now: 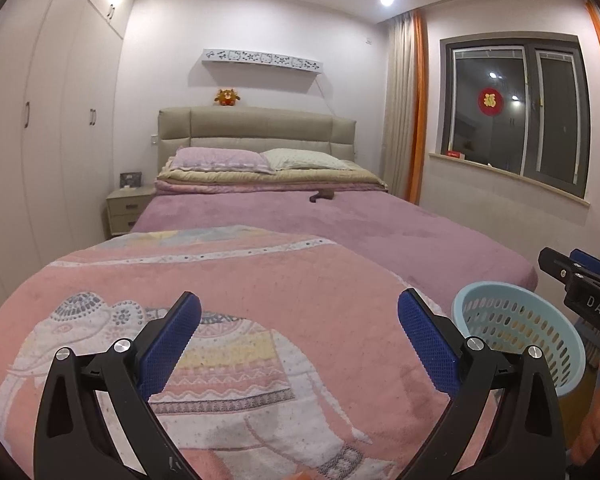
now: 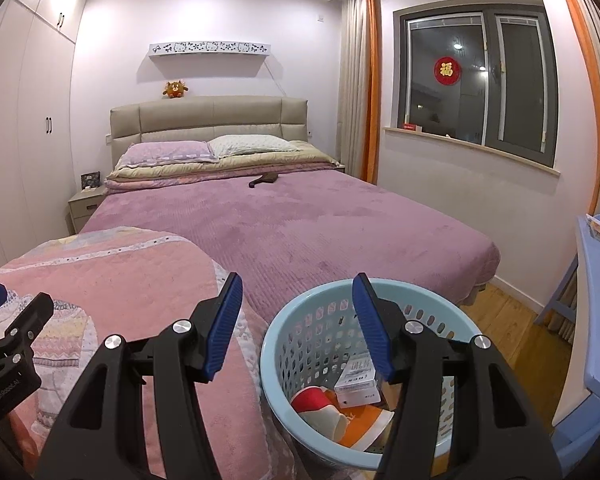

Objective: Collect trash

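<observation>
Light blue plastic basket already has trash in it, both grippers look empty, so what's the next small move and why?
Probably reach the open right gripper toward the dark brown object near the pillows: it is the only loose item visible on the purple bedspread, while the light blue perforated basket already holds wrappers.

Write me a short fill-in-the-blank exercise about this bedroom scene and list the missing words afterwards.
1. The light blue basket already holds a white box and other ____.
2. Both the left hand-held gripper and the right hand-held gripper have their jaws ____.
3. The pink blanket at the foot of the bed shows a woven ____.
4. A small plush toy sits on top of the ____.

Missing words: trash; open; elephant; headboard
</observation>
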### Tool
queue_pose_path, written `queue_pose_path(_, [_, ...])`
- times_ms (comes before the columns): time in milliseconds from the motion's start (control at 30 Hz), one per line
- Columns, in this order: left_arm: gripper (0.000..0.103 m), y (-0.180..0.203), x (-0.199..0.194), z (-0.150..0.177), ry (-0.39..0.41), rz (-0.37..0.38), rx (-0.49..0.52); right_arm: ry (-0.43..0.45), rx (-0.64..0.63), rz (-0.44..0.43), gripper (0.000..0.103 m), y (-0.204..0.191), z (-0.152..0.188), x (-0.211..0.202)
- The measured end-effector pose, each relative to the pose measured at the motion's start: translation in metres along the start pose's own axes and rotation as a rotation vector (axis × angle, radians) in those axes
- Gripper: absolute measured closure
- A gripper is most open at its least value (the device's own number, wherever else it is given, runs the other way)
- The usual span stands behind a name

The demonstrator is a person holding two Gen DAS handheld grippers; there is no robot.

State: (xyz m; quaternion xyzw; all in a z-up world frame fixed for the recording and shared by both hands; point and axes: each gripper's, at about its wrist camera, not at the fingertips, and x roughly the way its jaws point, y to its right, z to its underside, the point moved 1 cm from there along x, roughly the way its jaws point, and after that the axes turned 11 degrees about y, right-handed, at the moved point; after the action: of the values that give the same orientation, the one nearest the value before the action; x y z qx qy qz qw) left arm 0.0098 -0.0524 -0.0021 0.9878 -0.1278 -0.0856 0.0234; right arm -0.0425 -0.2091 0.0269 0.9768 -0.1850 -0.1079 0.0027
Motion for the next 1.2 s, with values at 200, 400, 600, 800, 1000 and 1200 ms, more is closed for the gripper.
queue_pose_path(200, [0.007,0.006,-0.001,0.0,0.003,-0.002,0.018,-0.019,0.008,-0.002,0.049,0.004,0.003,0.004])
queue_pose_path(400, [0.007,0.007,0.0,0.0,0.0,0.002,0.02,-0.019,0.005,-0.007,0.049,0.004,0.003,0.004])
queue_pose_path(600, [0.007,0.012,0.003,0.001,-0.028,0.021,0.034,-0.032,0.015,-0.015,0.049,0.004,0.004,0.004])
queue_pose_path(800, [0.007,0.011,0.004,0.001,-0.037,0.022,0.038,-0.041,0.014,-0.005,0.049,0.007,0.006,0.004])
queue_pose_path(1000, [0.007,0.01,0.007,0.0,-0.043,0.017,0.036,-0.051,0.017,-0.007,0.049,0.009,0.008,0.006])
queue_pose_path(1200, [0.007,0.011,0.008,-0.001,-0.042,0.018,0.039,-0.059,0.012,-0.003,0.049,0.009,0.009,0.008])
